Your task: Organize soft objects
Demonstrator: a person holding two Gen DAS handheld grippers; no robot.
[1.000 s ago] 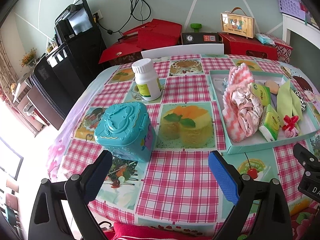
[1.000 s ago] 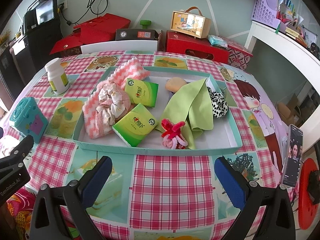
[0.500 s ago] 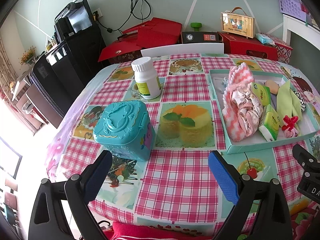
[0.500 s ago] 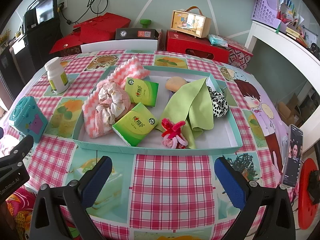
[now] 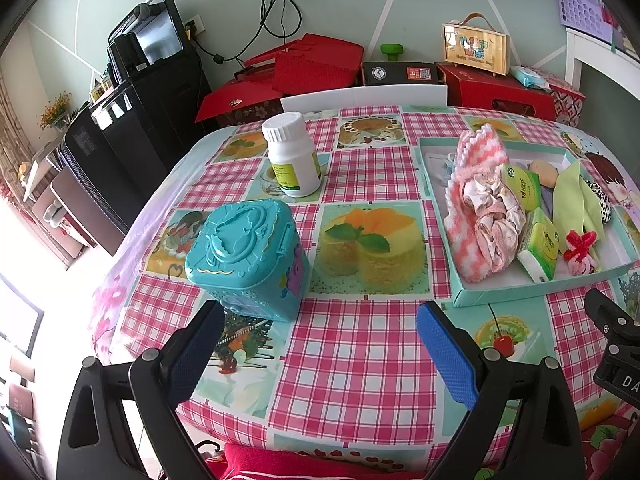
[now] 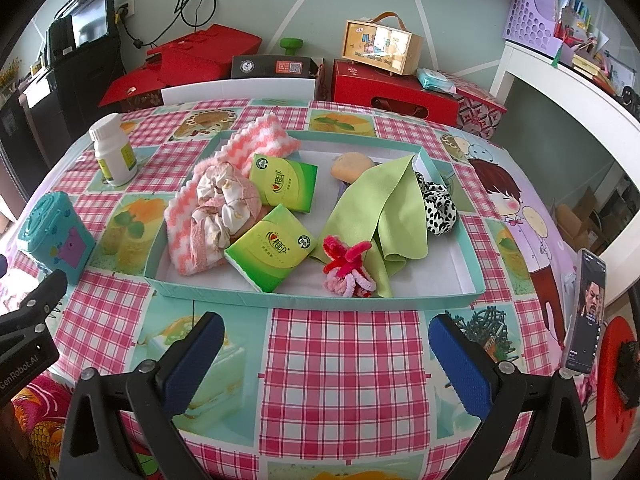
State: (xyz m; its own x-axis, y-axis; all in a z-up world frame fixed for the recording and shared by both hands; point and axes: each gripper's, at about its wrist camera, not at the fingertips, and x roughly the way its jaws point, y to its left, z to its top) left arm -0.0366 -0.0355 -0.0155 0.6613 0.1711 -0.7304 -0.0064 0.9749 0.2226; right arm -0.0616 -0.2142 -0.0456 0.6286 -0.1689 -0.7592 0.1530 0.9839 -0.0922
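Note:
A teal tray (image 6: 312,302) (image 5: 504,292) on the checked tablecloth holds soft things: a pink-and-white knitted cloth (image 6: 256,140), a pale scrunchie (image 6: 218,208), two green tissue packs (image 6: 284,182) (image 6: 272,250), a green cloth (image 6: 380,204), a black-and-white scrunchie (image 6: 438,208), a beige sponge (image 6: 350,164) and a red-pink fuzzy flower (image 6: 346,268). My right gripper (image 6: 326,356) hangs open before the tray's near wall, holding nothing. My left gripper (image 5: 320,340) is open too, near the table's front edge, just right of a teal toy box (image 5: 244,256).
A white pill bottle (image 5: 292,154) stands behind the teal box. A phone (image 6: 584,312) on a stand sits at the table's right edge. Red boxes (image 6: 394,88) and a wooden case (image 6: 382,46) line the wall behind. Black equipment (image 5: 132,120) stands at the left.
The left wrist view has shifted slightly, with the teal box a little nearer the left finger. The right gripper and the tray contents have not moved.

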